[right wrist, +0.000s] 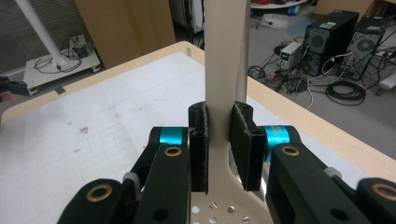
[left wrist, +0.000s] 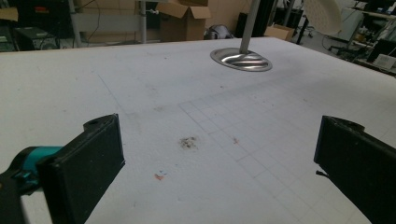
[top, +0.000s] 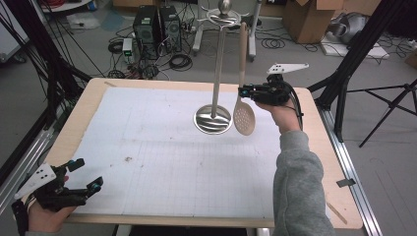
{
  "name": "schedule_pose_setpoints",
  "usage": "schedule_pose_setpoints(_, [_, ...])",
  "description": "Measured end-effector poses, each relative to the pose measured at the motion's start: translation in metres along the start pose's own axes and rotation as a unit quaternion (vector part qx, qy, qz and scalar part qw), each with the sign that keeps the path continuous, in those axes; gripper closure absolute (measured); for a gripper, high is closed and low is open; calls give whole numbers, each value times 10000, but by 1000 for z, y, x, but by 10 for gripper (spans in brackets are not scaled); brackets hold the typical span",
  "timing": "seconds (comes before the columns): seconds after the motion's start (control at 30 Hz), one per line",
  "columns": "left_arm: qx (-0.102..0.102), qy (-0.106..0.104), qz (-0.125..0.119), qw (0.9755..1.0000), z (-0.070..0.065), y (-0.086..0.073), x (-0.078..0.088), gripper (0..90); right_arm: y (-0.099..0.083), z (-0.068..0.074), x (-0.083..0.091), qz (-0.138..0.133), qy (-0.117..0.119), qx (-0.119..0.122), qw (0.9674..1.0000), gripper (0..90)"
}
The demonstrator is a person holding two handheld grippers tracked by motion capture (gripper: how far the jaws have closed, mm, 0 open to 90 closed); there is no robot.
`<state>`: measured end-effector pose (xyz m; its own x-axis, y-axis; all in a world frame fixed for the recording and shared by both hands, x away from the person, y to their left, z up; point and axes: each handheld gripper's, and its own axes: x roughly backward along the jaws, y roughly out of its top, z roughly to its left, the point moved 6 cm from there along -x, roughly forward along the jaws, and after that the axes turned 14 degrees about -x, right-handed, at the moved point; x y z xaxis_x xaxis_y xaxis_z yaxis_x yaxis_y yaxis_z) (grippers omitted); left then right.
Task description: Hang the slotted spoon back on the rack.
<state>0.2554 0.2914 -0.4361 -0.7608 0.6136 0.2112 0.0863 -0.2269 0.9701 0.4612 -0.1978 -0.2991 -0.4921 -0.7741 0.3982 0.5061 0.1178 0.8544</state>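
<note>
High view: my right gripper (top: 244, 91) clasps the handle of the slotted spoon (top: 243, 101) at mid-length, just above its perforated bowl. The spoon stands nearly upright, bowl down, beside the pole of the metal utensil stand (top: 214, 93), its handle tip up near the hook ring at the stand's top; whether the tip is on a hook I cannot tell. The stand's round base rests on the white mat (top: 147, 157) that covers the table (top: 88, 98). My left gripper (top: 84, 175) lies at the near left corner, well apart from the spoon, its jaws spread with nothing between them.

Left gripper view: my two black pads (left wrist: 88, 163) stand wide apart over the bare mat (left wrist: 187, 116); the stand base (left wrist: 241, 59) shows farther off, with the spoon's bowl (left wrist: 322, 14) hanging above and to its right.

Right gripper view: my pads (right wrist: 245, 140) are clenched on the flat of the spoon handle (right wrist: 224, 56), one on either edge, the perforated bowl below them.

Judged step: the spoon is either being hung on or lifted off the stand. The next move calls for a steady upright carry, keeping the handle tip in line with the hook and the bowl clear of the pole and base
</note>
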Motion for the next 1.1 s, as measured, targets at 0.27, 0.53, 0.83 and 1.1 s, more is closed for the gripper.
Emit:
schedule_pose_setpoints(0.27, [20, 27, -4, 10000, 1, -1, 1, 18, 1, 0, -9, -54, -68, 14, 10000, 779])
schedule_pose_setpoints(0.53, [23, 45, -12, 10000, 0, 0, 4, 18, 2, 1, -15, -96, -172, 14, 9998, 778])
schedule_pose_setpoints(0.83, [-1, 50, -42, 10000, -1, 2, 3, 18, 3, -1, -13, -240, -303, 9, 9993, 694])
schedule_pose_setpoints(1.1, [36, 6, -38, 10000, -1, 3, -1, 18, -2, 1, -3, -492, -478, 61, 9976, 488])
